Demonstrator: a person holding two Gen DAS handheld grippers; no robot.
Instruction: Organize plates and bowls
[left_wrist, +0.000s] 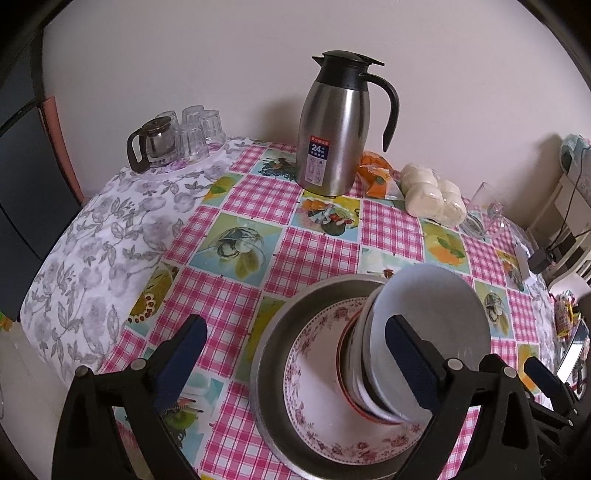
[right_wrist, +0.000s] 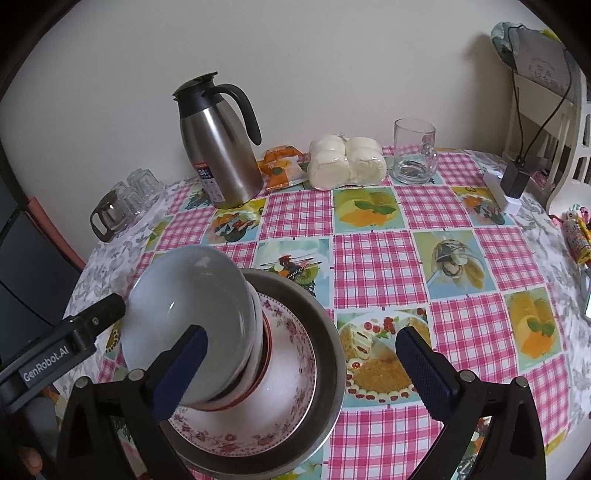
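Nearest to the person, both grippers hang over the front edge of the table (right_wrist: 373, 266), pointing downward. The left gripper (left_wrist: 297, 350) has its jaws spread wide and holds nothing; its right finger stands in front of the stacked dishes but does not press on them. The right gripper (right_wrist: 301, 365) is also spread wide and empty, with its left finger in front of the top bowl and its right finger over the bare cloth. Between and just under them stands the stack: a metal basin (left_wrist: 273, 354) sits on the pink checked tablecloth (left_wrist: 236, 306), a plate with a red flower rim (left_wrist: 314, 373) lies inside it, and on this plate stand some nested bowls (left_wrist: 360, 354), one with a red rim line. The top white bowl (right_wrist: 192, 306) is the widest and sits on the others. In the right wrist view the left gripper's body comes in from the left, just beside this top bowl. Farther back, near the wall, stands a steel thermos jug (left_wrist: 336, 125) with a black handle, an orange packet (left_wrist: 376, 173) just beside it, then a bag of white buns (right_wrist: 347, 162) and a clear glass mug (right_wrist: 413, 155). At the far left corner, on a grey flower cloth (left_wrist: 107, 236), a small glass teapot (left_wrist: 151, 144) stands with some upside-down glasses (left_wrist: 199, 129).
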